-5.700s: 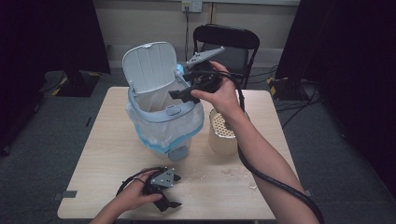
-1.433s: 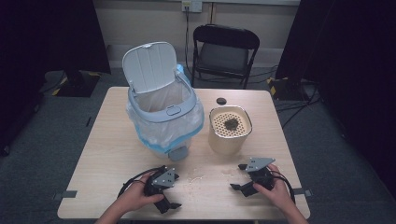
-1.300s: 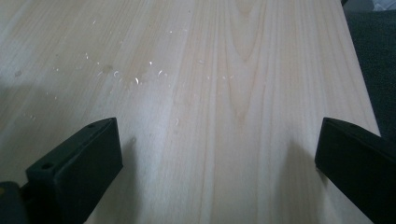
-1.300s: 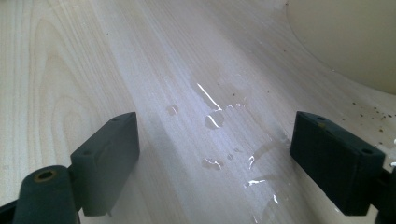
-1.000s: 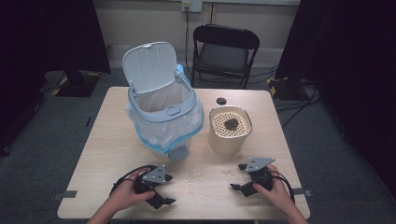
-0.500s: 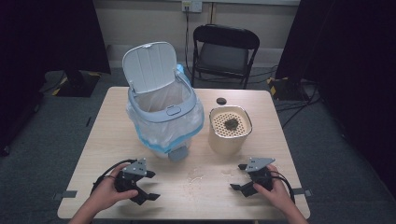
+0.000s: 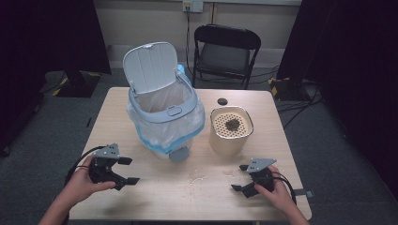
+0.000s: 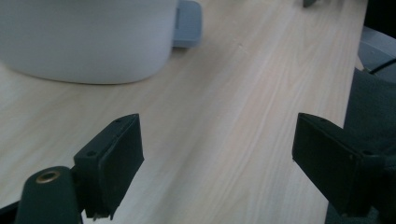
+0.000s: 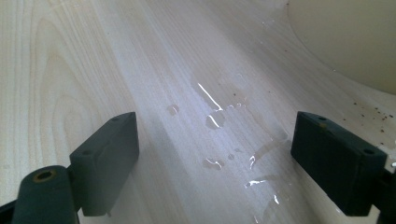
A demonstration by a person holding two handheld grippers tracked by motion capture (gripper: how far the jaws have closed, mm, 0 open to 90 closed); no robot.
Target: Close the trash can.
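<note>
Light wood surface (image 7: 141,197), rectangular, pale grain.

Bin (image 7: 162,105) with white liner bag and raised lid stands left of centre, toward the far half; its grey pedal (image 7: 178,153) faces the near edge. Cream canister (image 7: 231,131) with perforated top sits just right of the bin, apart from it. Small dark round cap (image 7: 222,101) lies near the far edge, behind the canister. Scattered crumbs (image 7: 199,177) lie in front of the bin. Water droplets (image 9: 212,119) and dark specks (image 9: 369,109) lie on the wood near the canister's base.
</note>
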